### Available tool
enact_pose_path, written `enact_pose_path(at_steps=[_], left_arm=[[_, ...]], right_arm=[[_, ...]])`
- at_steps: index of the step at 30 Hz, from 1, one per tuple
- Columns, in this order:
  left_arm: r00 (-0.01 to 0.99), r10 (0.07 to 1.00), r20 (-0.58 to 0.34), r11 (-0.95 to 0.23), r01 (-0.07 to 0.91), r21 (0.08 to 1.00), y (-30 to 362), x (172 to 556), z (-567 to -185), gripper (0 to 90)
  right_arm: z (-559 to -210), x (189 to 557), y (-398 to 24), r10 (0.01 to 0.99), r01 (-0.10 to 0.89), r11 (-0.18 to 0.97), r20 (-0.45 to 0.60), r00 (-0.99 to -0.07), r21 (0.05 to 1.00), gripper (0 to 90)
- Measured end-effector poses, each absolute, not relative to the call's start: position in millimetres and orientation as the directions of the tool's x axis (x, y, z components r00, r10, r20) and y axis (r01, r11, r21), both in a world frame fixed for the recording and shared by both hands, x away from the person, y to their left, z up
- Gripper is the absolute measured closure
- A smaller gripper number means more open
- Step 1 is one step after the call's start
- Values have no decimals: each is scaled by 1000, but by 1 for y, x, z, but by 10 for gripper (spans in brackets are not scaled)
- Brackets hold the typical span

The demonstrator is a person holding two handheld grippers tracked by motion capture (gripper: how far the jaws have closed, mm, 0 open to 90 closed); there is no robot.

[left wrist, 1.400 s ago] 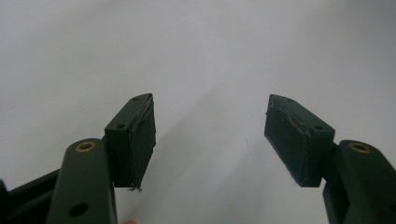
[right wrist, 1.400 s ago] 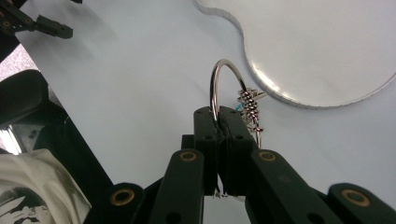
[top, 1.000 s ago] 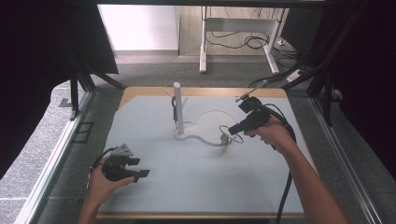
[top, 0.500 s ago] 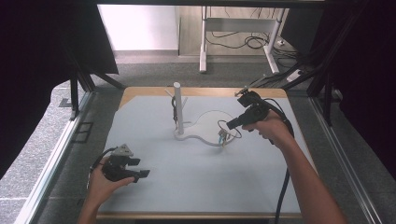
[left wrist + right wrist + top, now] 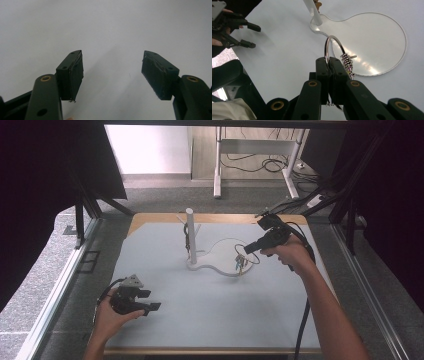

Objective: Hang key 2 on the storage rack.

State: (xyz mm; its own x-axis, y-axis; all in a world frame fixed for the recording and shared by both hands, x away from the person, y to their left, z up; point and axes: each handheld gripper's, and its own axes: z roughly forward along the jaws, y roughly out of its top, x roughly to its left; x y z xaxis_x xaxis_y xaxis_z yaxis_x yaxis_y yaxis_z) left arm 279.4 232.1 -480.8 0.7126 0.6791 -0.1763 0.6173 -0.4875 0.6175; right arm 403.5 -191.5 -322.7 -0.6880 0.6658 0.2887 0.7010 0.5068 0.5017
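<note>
Above the clear stand base [image 5: 372,42], shiny metal key ring [image 5: 333,46], small dangling keys, pinched in right gripper [image 5: 328,62].

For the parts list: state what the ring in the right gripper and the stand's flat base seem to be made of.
Key ring: polished metal by its look, silvery and thin, with bright glints; small metal-looking bits hang from it. The right gripper is shut on it.
Stand base: probably clear glossy plastic or acrylic; it shines in streaks and its rim shows as a pale line. Glass cannot be excluded.
</note>
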Motion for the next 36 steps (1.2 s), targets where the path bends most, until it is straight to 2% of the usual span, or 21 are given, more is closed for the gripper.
enact_pose_path(at_steps=[36], left_arm=[[720,668,-186,-493,616,614,229,280,-483,344]], right_arm=[[-323,439,-159,699,725,476,286,-655,497,869]])
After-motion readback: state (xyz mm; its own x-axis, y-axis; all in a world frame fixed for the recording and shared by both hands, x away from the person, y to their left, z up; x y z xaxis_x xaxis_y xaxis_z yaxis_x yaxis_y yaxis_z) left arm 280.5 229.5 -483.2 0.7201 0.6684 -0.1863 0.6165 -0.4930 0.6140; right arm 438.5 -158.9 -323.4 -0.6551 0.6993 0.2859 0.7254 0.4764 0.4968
